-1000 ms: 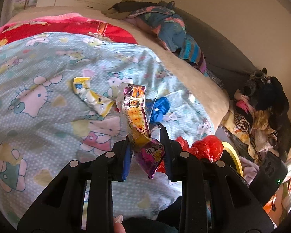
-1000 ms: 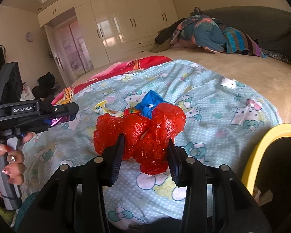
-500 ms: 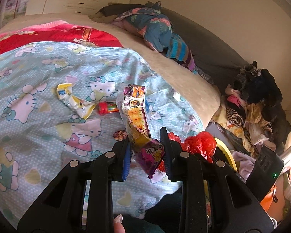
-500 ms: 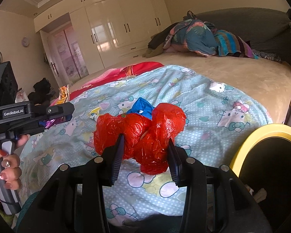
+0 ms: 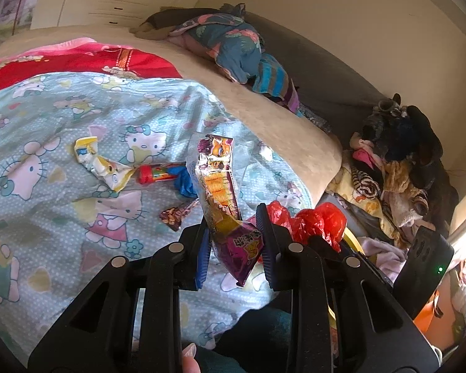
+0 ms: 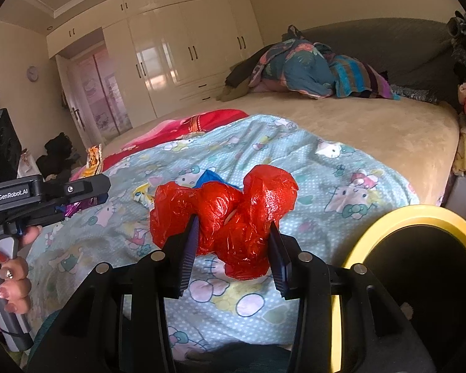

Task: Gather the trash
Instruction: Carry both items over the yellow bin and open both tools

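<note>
Left gripper [image 5: 233,242]: at the lower centre of the left wrist view, angled downward over the bed. Its jaws are clamped on a purple and yellow snack wrapper [image 5: 220,192], which stands upright from the grip toward mid-frame. A fingertip [image 5: 190,356] of the holding hand shows at the bottom edge.

Right gripper [image 6: 234,245]: at the lower centre of the right wrist view, pointing slightly downward. Its jaws are closed on a crumpled red plastic bag [image 6: 226,211], held clear of the bedding.

In the right wrist view the left hand [image 6: 7,276] appears at the lower left, fingers wrapped around the grey handle, gripper pointing toward the right of frame.

Remaining litter on the cartoon-print blanket [image 5: 46,211], left wrist view, mid-frame: a crumpled yellow and white wrapper [image 5: 101,161], a red tube [image 5: 158,173], a blue scrap [image 5: 185,183] touching the tube's end, and a small brown foil wrapper [image 5: 177,214] just below.

A yellow-rimmed bin [image 6: 385,220] occupies the lower right of the right wrist view, beside the bed.
</note>
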Available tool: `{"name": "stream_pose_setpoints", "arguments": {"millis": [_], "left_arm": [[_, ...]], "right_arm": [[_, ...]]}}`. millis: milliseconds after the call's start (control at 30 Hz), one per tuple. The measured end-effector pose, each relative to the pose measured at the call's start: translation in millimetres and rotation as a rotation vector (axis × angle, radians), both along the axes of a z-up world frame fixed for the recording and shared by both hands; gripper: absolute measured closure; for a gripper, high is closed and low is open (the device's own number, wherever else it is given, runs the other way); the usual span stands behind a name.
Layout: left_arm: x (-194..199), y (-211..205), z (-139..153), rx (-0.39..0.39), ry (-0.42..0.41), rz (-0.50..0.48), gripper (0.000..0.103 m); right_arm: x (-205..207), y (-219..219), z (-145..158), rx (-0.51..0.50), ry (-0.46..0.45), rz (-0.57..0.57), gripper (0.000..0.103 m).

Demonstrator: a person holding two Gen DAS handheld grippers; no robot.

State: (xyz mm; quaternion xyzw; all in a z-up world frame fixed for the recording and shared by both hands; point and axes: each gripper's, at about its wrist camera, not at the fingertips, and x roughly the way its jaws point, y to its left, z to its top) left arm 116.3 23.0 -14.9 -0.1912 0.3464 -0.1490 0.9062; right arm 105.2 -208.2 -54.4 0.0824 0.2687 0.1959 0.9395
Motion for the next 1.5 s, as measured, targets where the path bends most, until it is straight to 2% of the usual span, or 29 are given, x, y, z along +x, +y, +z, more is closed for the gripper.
{"name": "stream_pose_setpoints", "arguments": {"millis": [500, 833, 1167, 1500], "left_arm": [[-9, -33, 6, 0.018, -0.043, -0.079, 0.082], [-17, -57, 7, 0.031, -0.081, -0.127, 0.082], [-20, -77, 5, 0.035, -0.086, -0.169, 0.082], [-25, -100, 4, 0.058, -0.100, -0.216, 0.082]], "right_arm": [[-5, -27, 9, 0.004, -0.023, -0.068, 0.063], [-2, -66, 10, 0.029, -0.019, -0.166, 0.063], [-1, -93, 10, 0.056, -0.015, -0.243, 0.063], [-2, -131, -4, 0.069, 0.017, -0.374, 0.063]]}}
